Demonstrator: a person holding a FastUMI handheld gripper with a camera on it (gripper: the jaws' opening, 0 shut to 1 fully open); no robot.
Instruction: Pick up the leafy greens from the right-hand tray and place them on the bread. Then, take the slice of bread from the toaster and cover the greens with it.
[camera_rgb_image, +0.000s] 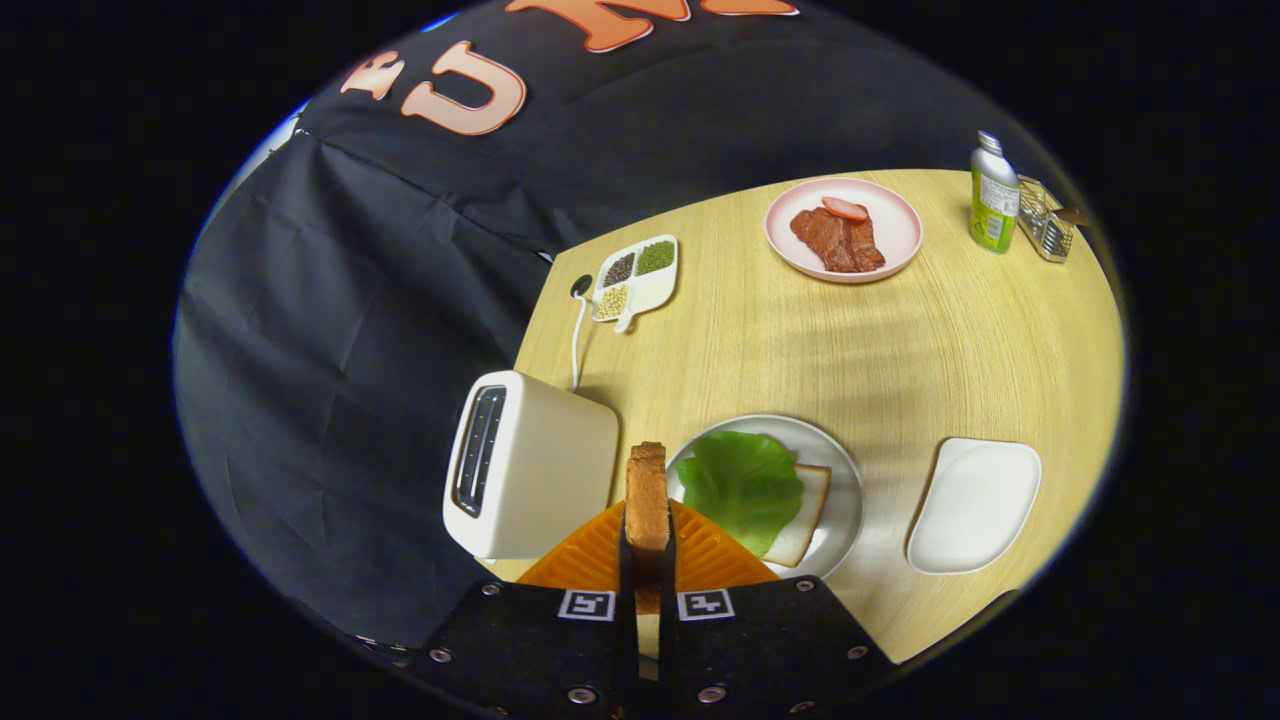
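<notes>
My gripper (646, 545) is shut on a toasted bread slice (647, 492), held on edge between both fingers and raised above the table. Just right of the held slice sits a grey plate (848, 478) with a slice of bread (806, 515) on it, and a green leaf (741, 485) lies spread over that bread. To the left of the fingers stands the white toaster (527, 465), its slot facing left. A white tray (973, 505) lies to the right of the plate, with nothing on it.
At the back of the wooden table (900, 340) are a pink plate of meat (843, 229), a green bottle (993, 194), a small wire rack (1045, 222) and a white divided dish of grains (636, 279). The toaster's cord (577, 330) runs to the table's left edge.
</notes>
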